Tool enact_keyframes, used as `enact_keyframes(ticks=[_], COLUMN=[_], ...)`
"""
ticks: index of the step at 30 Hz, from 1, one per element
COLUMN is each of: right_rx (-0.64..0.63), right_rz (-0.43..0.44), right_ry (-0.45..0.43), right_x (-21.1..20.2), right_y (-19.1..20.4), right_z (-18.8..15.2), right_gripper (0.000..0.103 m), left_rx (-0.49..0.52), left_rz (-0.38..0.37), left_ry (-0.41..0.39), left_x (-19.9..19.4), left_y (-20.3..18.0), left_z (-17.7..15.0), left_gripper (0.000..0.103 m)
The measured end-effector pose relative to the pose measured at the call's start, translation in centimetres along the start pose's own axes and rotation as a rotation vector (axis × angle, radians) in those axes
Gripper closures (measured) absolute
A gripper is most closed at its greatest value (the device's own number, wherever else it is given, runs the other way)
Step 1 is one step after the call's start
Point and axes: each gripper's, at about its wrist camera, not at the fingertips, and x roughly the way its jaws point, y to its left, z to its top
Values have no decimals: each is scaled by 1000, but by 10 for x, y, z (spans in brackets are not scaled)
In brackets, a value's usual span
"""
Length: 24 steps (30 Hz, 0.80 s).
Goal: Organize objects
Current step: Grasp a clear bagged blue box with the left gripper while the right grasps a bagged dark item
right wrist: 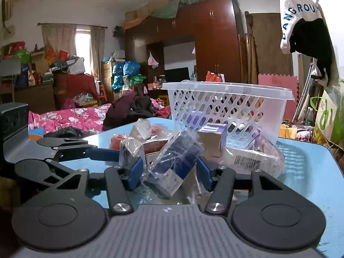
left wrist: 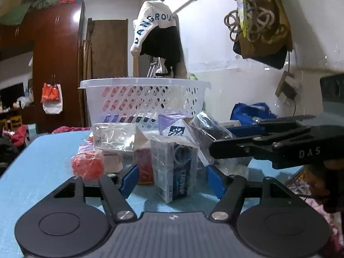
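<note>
Left gripper (left wrist: 171, 179) stands wide, its blue pads flanking a wrapped toothpaste box (left wrist: 174, 169) on the blue table (left wrist: 43, 172). Right gripper (right wrist: 169, 172), also wide, straddles a tilted dark-blue box (right wrist: 174, 161) — pads should square onto its flat sides before lifting toward the white basket (right wrist: 225, 107) behind.

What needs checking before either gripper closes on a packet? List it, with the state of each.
1. Left gripper open: ok.
2. Right gripper open: ok.
3. Blue wrapped box stands between the left fingers: ok.
4. Dark blue wrapped box lies tilted between the right fingers: ok, but loose wrap may slip.
5. Grippers apart from each other: cannot tell; they sit very near.
6. White basket open-topped behind the pile: ok; room inside, cannot tell.
</note>
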Motion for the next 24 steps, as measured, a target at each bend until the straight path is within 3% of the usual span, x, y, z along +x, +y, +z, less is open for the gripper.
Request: enact_keyframes(ticks=[2, 5, 6, 10, 24], right_rx=[-6, -8, -5, 7, 40], right_rz=[-14, -15, -15, -8, -15], right_ry=[-2, -9, -19, -57, -82], right_x=[-4, -7, -10, -18, -24], right_y=[3, 3, 3, -1, -14], right_z=[-5, -7, -7, -7, -4], right_gripper=[50, 53, 53, 59, 62], left_rx=[10, 8, 3, -5, -14], left_rz=[7, 3, 3, 12, 16], left_ry=[5, 11, 13, -5, -76], left_x=[2, 2, 3, 1, -15], left_y=[-4, -6, -6, -5, 4], left_z=[-1, -1, -1, -1, 10], left_gripper=[31, 54, 55, 55, 55])
